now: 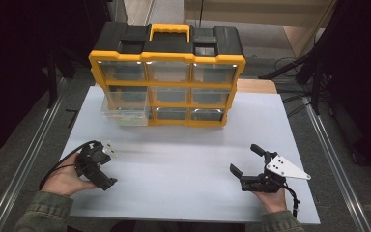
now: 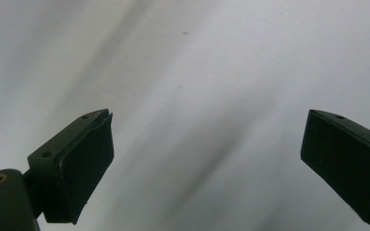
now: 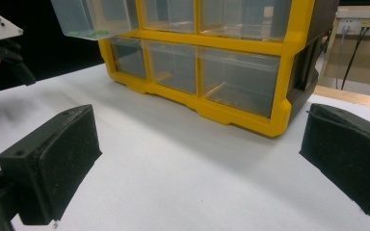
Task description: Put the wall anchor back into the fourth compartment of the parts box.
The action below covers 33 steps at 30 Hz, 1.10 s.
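Standing beyond both empty grippers, yellow organizer (image 1: 168, 79) has one drawer (image 1: 124, 115) protruding.

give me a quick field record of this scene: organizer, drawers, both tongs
organizer: yellow and black drawer organizer at the far side of the white table
open drawer: clear drawer, bottom row left, pulled out
left tongs: open, empty, near table
right tongs: open, empty, facing the organizer

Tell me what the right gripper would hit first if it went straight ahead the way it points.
Likely the yellow drawer organizer: the open right gripper looks across bare white table at its bottom row of clear drawers, though depth is unclear.
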Tool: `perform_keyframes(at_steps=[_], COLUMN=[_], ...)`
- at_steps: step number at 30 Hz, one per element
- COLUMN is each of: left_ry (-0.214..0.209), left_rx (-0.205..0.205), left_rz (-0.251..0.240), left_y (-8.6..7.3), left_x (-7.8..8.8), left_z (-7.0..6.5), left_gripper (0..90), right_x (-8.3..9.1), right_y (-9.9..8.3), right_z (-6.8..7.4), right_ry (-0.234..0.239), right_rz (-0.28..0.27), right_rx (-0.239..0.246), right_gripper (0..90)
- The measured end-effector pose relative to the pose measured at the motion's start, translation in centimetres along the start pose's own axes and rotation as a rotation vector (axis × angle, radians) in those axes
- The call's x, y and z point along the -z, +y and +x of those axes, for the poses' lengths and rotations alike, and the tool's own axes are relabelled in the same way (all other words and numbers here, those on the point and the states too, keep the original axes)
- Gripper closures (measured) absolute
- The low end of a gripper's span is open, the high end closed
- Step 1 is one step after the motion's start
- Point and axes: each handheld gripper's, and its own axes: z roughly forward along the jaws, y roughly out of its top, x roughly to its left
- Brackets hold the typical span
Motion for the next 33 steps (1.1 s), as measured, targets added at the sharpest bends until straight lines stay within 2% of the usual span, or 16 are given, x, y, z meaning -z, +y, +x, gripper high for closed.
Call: perform_keyframes(at_steps=[4, 6, 9, 12, 16, 19, 21, 22, 24, 27, 31, 33], left_ry=[0.012, -0.005, -0.009, -0.004, 0.086, 0.156, 0.169, 0.158, 0.17, 0.192, 0.19, 0.185], left_rx=[0.073, 0.099, 0.16, 0.232, 0.239, 0.242, 0.259, 0.266, 0.278, 0.278, 0.286, 0.289], left_rz=[-0.129, -0.206, -0.352, -0.544, -0.78, -0.888, -0.964, -0.994, -1.022, -1.014, -1.01, -1.023], left_y=[-1.3, -1.8, -2.5, -3.0, -3.7, -4.0, -4.3, -4.5, -4.7, -5.0, -5.2, -5.2], left_x=[0.2, 0.2, 0.2, 0.4, 0.3, 0.4, 0.6, 0.7, 0.7, 0.5, 0.5, 0.5], left_z=[0.5, 0.7, 1.0, 1.2, 0.6, -0.1, -0.4, -0.5, -0.6, -0.6, -0.5, -0.5], left_gripper=[4.6, 4.6, 4.6, 4.6, 4.6, 3.9, 3.9, 3.9, 2.7, 0.0, 0.0, 0.0], right_x=[0.0, 0.0, 0.1, 0.1, 0.1, 0.2, 0.2, 0.2, 0.2, 0.2, 0.1, 0.1], right_y=[0.0, 0.0, 0.0, 0.0, 0.0, 0.0, 0.1, 0.1, 0.1, 0.1, 0.0, 0.0], right_z=[0.0, 0.0, 0.1, 0.1, 0.0, 0.0, 0.0, 0.0, 0.0, 0.0, 0.0, 0.1], right_ry=[-0.001, -0.002, -0.002, -0.002, -0.002, -0.003, -0.003, -0.002, -0.001, 0.001, 0.005, 0.005], right_rz=[-0.002, -0.003, -0.005, -0.006, -0.007, -0.01, -0.011, -0.011, -0.013, -0.014, -0.013, -0.01], right_rx=[-0.001, 0.0, -0.001, -0.001, 0.0, -0.004, -0.005, -0.005, -0.005, -0.004, -0.001, -0.005], right_gripper=[0.2, 0.2, 0.2, 0.2, 0.2, 0.2, 0.2, 0.2, 0.2, 0.2, 0.2, 0.2])
